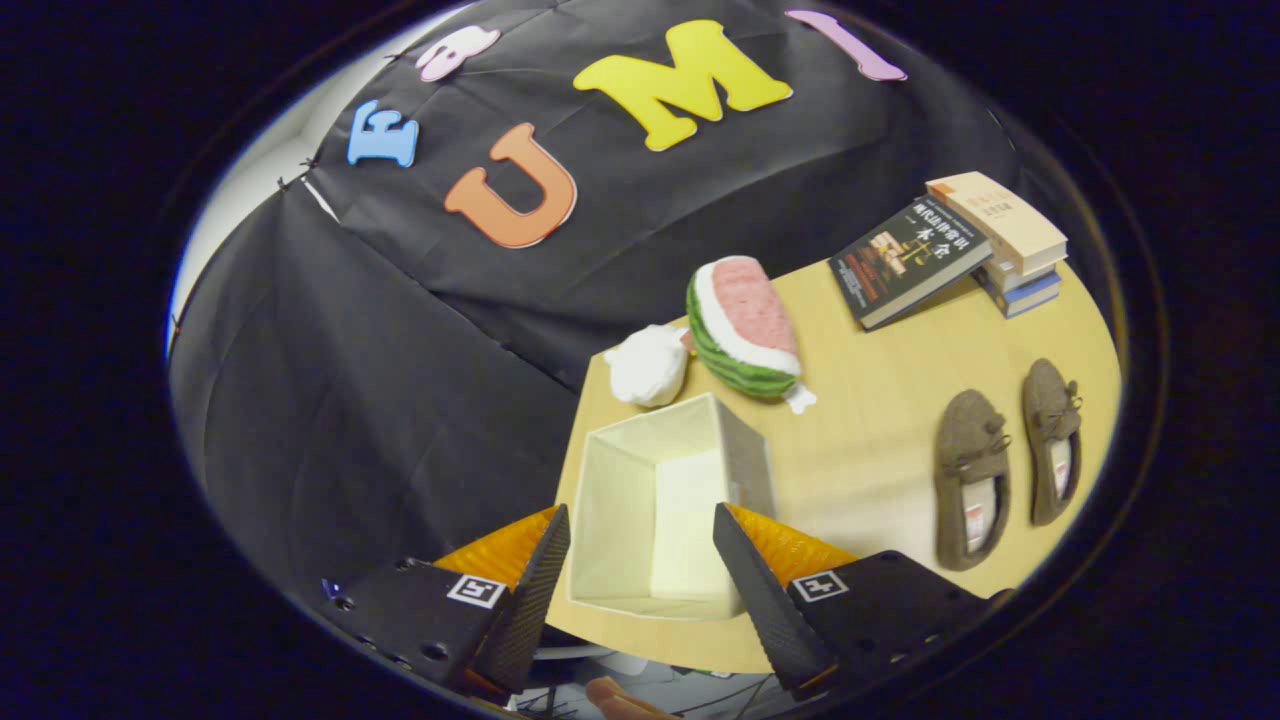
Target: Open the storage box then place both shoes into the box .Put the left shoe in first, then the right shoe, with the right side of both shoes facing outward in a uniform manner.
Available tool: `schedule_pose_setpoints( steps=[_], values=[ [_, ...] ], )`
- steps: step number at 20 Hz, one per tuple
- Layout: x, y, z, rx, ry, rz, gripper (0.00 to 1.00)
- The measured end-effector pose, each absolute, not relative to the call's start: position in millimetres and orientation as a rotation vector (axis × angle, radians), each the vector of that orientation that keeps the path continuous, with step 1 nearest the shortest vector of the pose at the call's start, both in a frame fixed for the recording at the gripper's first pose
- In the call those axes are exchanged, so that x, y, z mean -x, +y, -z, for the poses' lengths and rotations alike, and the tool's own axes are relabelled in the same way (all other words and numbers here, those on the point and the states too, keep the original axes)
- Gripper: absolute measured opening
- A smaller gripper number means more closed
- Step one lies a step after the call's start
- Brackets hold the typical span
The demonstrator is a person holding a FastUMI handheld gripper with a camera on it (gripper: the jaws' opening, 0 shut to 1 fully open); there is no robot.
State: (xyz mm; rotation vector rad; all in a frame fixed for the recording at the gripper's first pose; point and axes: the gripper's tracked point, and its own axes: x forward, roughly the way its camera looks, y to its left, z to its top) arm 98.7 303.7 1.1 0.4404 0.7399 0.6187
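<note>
**Above the open box, fingers spread**

Over the near corner of the counter [880,440], the gripper [640,560] hangs tilted, looking down at a slant, its two fingers set wide apart with nothing held between them. The storage box [745,460] sits between and just ahead of the fingers, its top open; the pale lining and floor show, and no shoe lies inside.

Both brown shoes [972,470] lie side by side on the bare wood, well apart from the box, soles down, openings up, with a pale insole visible in each. The nearer shoe lies beside the farther shoe [1052,435], not touching it.

Just beyond the box sit a watermelon-slice plush [745,330] and a white plush [648,365], close together. Farther off, a dark book [905,260] leans against a small stack of books [1010,245].
</note>
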Motion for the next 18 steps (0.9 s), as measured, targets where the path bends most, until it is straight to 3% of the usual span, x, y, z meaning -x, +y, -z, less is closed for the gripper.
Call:
schedule_pose_setpoints(
  steps=[7, 18],
  values=[
    [-154, 187, 62, -0.212, 0.718, -0.417, 0.94],
    [-167, 98, 189, -0.053, 0.958, -0.252, 0.94]
  ],
)
